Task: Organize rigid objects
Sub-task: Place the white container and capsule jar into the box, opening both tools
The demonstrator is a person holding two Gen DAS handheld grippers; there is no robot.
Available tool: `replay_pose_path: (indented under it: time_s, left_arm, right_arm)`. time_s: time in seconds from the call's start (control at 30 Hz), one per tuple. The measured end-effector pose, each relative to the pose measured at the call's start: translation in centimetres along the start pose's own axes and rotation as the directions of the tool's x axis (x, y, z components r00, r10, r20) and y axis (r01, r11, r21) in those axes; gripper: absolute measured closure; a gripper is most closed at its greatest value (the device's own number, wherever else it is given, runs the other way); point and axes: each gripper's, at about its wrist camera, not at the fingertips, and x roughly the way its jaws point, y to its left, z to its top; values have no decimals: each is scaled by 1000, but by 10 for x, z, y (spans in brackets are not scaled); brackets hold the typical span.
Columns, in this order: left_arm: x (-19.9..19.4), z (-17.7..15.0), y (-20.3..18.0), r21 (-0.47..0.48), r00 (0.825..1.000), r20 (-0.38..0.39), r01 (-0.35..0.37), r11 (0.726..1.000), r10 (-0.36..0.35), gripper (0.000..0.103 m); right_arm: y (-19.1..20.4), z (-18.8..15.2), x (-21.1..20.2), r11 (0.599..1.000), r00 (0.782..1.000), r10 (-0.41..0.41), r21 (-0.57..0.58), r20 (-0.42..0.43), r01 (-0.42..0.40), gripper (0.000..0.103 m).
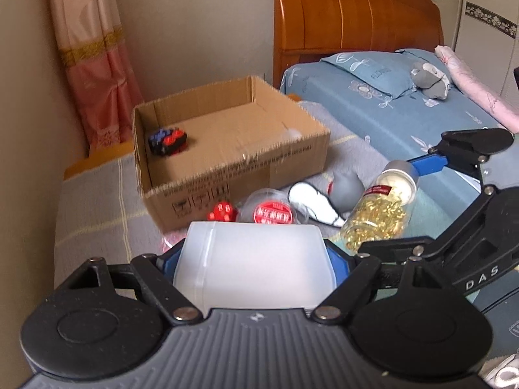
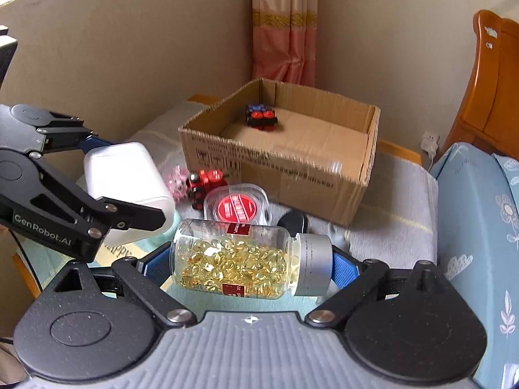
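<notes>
My left gripper (image 1: 254, 256) is shut on a white plastic container (image 1: 253, 265), which also shows in the right wrist view (image 2: 129, 188). My right gripper (image 2: 253, 259) is shut on a clear bottle of yellow capsules (image 2: 233, 256) with a silver cap, lying crosswise between the fingers; it also shows in the left wrist view (image 1: 379, 207). Both are held in front of an open cardboard box (image 1: 246, 165) that holds a black cube with red and blue buttons (image 1: 167, 141). A red and black cube (image 2: 204, 183) and a clear round case with a red label (image 2: 238, 206) lie before the box.
A grey and white soft object (image 1: 324, 197) lies beside the box on the striped cloth (image 1: 97, 207). A bed with blue bedding (image 1: 405, 103) and a wooden headboard (image 1: 350, 13) is on the right. A wall and a pink curtain (image 1: 94, 52) stand behind the box.
</notes>
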Motion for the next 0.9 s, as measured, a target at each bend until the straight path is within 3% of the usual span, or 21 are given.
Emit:
replay_pose_path:
  time_s: [0.47, 0.83, 0.9]
  left_arm:
    - [39, 77, 38, -18, 999, 23, -36, 999, 36, 20]
    - [94, 104, 59, -60, 995, 7, -101, 993, 101, 20]
    - [102, 104, 63, -77, 992, 9, -123, 989, 124, 14]
  right_arm:
    - [-30, 55, 8, 1000, 998, -18, -23, 57, 20, 5]
    - [-55, 82, 23, 998, 996, -62, -10, 71, 63, 5]
    - [-57, 86, 26, 998, 995, -69, -10, 77, 70, 5]
